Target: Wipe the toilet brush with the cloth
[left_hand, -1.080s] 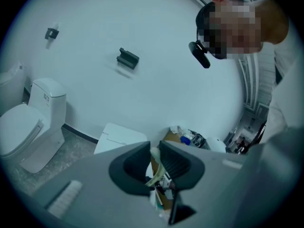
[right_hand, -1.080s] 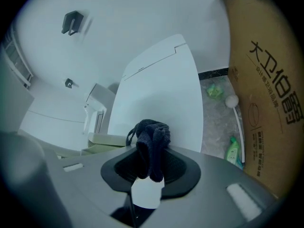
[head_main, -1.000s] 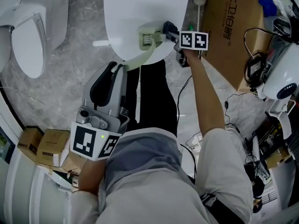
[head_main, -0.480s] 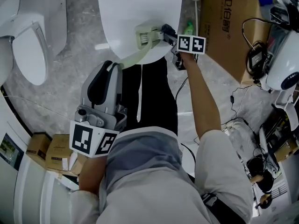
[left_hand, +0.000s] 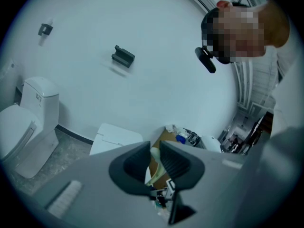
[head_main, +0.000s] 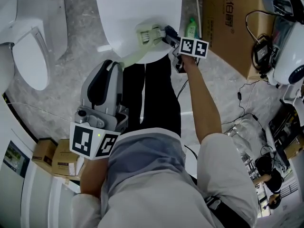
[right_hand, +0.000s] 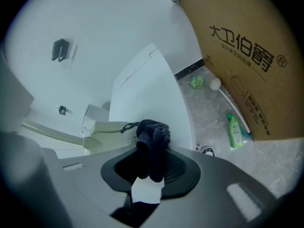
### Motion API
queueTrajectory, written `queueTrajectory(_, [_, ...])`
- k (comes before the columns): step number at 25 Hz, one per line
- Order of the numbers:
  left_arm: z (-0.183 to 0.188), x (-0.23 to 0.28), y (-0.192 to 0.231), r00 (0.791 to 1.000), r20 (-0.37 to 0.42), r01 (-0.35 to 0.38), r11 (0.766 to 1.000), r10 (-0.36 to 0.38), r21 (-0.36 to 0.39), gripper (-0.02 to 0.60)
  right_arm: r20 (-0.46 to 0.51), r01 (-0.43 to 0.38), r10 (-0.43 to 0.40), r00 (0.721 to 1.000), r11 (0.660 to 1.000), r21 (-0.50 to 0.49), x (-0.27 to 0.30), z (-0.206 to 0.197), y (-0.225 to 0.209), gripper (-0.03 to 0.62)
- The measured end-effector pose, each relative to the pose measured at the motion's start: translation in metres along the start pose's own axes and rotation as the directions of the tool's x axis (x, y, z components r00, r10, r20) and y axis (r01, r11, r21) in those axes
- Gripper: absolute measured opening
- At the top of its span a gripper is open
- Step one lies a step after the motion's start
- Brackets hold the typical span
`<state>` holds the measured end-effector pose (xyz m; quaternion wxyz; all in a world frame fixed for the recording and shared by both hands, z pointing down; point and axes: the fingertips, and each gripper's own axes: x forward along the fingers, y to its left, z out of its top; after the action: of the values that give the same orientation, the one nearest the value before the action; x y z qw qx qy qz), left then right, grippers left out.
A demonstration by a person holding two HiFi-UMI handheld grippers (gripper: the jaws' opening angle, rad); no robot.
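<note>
The left tool [left_hand: 153, 152] clamps the toilet brush [head_main: 148, 36] handle, steadying its head at upper centre. The right tool [right_hand: 151, 167], closed on the cloth [right_hand: 153, 134], presses there for wiping.

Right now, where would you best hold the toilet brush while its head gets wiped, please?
Grip the slim handle far from the head, approaching end-on, jaws across its flat sides, as the left gripper does, leaving the head free for the cloth.
</note>
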<state>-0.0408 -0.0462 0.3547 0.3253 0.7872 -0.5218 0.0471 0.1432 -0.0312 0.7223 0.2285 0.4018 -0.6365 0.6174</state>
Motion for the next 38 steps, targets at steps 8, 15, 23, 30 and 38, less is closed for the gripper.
queueTrajectory(8, [0.001,0.002,0.001,1.000,-0.001,0.021,1.000,-0.021,0.008,0.000,0.069,-0.010,0.002,0.998,0.992,0.122,-0.002,-0.015,-0.001,0.094])
queueTrajectory(15, [-0.002,-0.001,0.000,0.998,-0.008,0.057,0.998,-0.057,0.028,0.000,0.158,-0.052,0.014,0.987,0.970,0.236,-0.002,-0.029,0.002,0.092])
queueTrajectory(23, [-0.002,-0.001,-0.003,0.997,-0.024,0.076,0.996,-0.075,0.041,0.000,0.233,-0.093,0.009,0.973,0.932,0.351,-0.003,-0.046,0.010,0.092])
queueTrajectory(30, [-0.002,-0.001,-0.004,0.996,-0.028,0.090,0.995,-0.089,0.046,0.000,0.322,-0.154,-0.007,0.947,0.869,0.471,0.000,-0.057,0.015,0.092])
queueTrajectory(38, [-0.005,0.000,-0.007,0.994,-0.035,0.104,0.993,-0.103,0.054,0.000,0.408,-0.237,-0.025,0.912,0.782,0.577,0.004,-0.067,0.023,0.091])
